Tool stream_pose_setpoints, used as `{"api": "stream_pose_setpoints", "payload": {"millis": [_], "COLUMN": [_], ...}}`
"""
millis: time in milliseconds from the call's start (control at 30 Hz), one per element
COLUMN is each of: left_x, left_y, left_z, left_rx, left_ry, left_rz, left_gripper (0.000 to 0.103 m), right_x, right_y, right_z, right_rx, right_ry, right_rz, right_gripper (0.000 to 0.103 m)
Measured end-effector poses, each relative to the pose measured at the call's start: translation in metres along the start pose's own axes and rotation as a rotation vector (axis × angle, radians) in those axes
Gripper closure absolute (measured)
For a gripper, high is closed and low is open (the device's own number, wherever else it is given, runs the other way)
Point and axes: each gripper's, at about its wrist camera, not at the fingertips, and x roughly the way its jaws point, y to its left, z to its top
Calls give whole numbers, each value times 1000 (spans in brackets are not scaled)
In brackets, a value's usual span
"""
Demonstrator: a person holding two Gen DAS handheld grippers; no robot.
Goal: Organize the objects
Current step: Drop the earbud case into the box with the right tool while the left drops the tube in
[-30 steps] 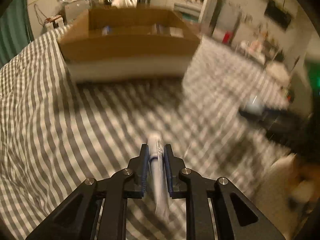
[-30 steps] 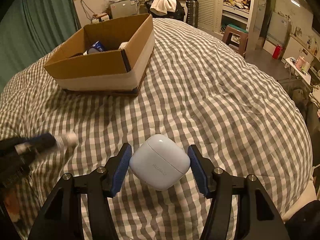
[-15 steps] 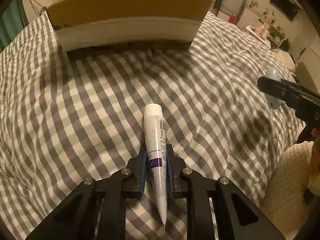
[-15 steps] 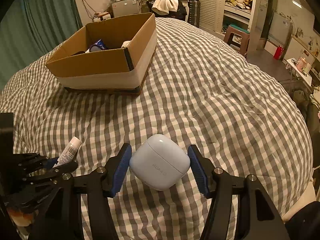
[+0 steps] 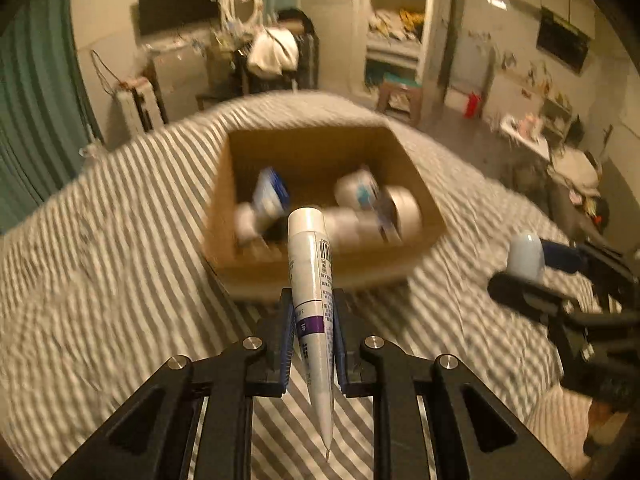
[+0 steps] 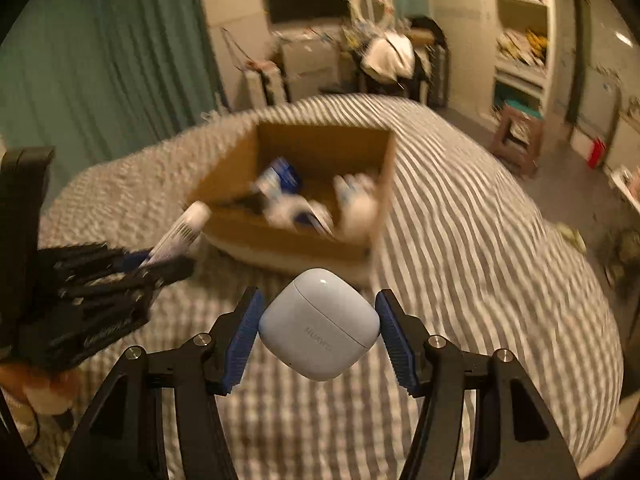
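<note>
My left gripper (image 5: 310,312) is shut on a white tube (image 5: 312,280) with a purple band, cap pointing forward, held in the air just short of an open cardboard box (image 5: 320,264). My right gripper (image 6: 318,320) is shut on a pale blue earbud case (image 6: 320,322), also lifted, in front of the same box (image 6: 280,240). The box holds several tubes and jars (image 5: 360,204). The left gripper and tube also show in the right wrist view (image 6: 176,236); the right gripper with the case shows in the left wrist view (image 5: 526,256).
The box stands on a bed with a grey checked cover (image 6: 480,260). Teal curtains (image 6: 100,60) hang at the left. A stool (image 6: 518,136), shelves (image 6: 520,40) and cluttered furniture stand beyond the bed.
Both grippers have risen off the bed and come closer to the box, each still holding its object. The inside of the box is now seen from above.
</note>
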Motion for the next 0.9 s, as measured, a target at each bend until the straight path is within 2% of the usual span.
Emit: {"api": "stream_pose_setpoints", "payload": {"millis": [67, 133, 233, 400, 567, 733, 767, 833, 900], "left_x": [-1, 3, 17, 56, 103, 122, 124, 124, 121], "left_y": [10, 20, 32, 37, 41, 38, 37, 34, 30], "left_z": [21, 39, 60, 78, 82, 76, 77, 74, 74], "left_rx": [8, 1, -22, -5, -39, -41, -27, -5, 24], "left_ry": [-23, -40, -57, -50, -5, 5, -1, 2, 5], "left_rz": [44, 58, 24, -31, -91, -110, -102, -84, -92], "left_gripper": [86, 86, 86, 86, 86, 86, 84, 84, 78], "right_x": [-1, 3, 22, 71, 115, 157, 163, 170, 166], "right_y": [8, 15, 17, 2, -12, -19, -21, -25, -26], "right_z": [22, 45, 77, 118, 137, 145, 145, 148, 150], "right_rx": [-16, -36, -40, 51, 143, 208, 228, 270, 299], "right_ry": [-30, -57, -55, 10, 61, 118, 130, 134, 116], "right_rz": [23, 11, -6, -17, -14, -28, -27, -1, 14], "right_gripper": [45, 45, 45, 45, 45, 44, 42, 31, 28]}}
